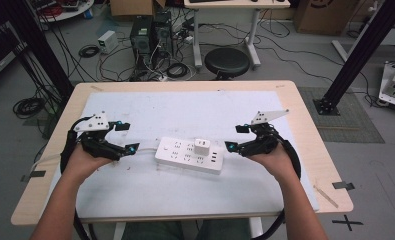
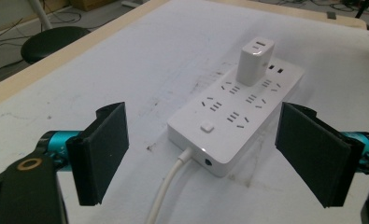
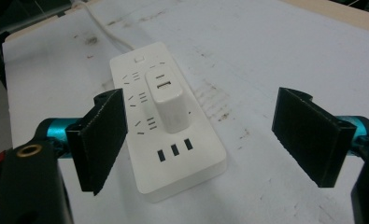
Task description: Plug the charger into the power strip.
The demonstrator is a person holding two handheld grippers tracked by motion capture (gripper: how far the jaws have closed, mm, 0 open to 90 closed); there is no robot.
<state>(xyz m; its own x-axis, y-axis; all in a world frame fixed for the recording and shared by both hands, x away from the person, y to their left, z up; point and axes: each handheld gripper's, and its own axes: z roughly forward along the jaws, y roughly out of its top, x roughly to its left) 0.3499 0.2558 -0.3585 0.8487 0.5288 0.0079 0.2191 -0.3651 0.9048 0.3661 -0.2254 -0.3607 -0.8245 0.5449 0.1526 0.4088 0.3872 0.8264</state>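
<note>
A white power strip [image 1: 189, 155] lies in the middle of the white mat, with a white charger block [image 1: 202, 147] plugged upright into it. The same strip [image 2: 236, 119] and charger [image 2: 254, 61] sit beyond my left gripper [image 2: 205, 154], whose jaws stand wide open with nothing pressed between them. The strip's white cable [image 2: 166, 191] runs toward that gripper. My right gripper [image 3: 203, 140] is open too, facing the strip's USB end [image 3: 166, 126] and the charger [image 3: 169, 100]. In the high view the left gripper [image 1: 126, 137] is left of the strip and the right gripper [image 1: 236, 137] right of it.
A white mat [image 1: 135, 112] covers most of the wooden table [image 1: 305, 125]. Beyond the far edge stand a black stool [image 1: 227, 62], computer towers [image 1: 150, 35] and tangled cables on the floor. A black frame post [image 1: 355, 50] rises at the right.
</note>
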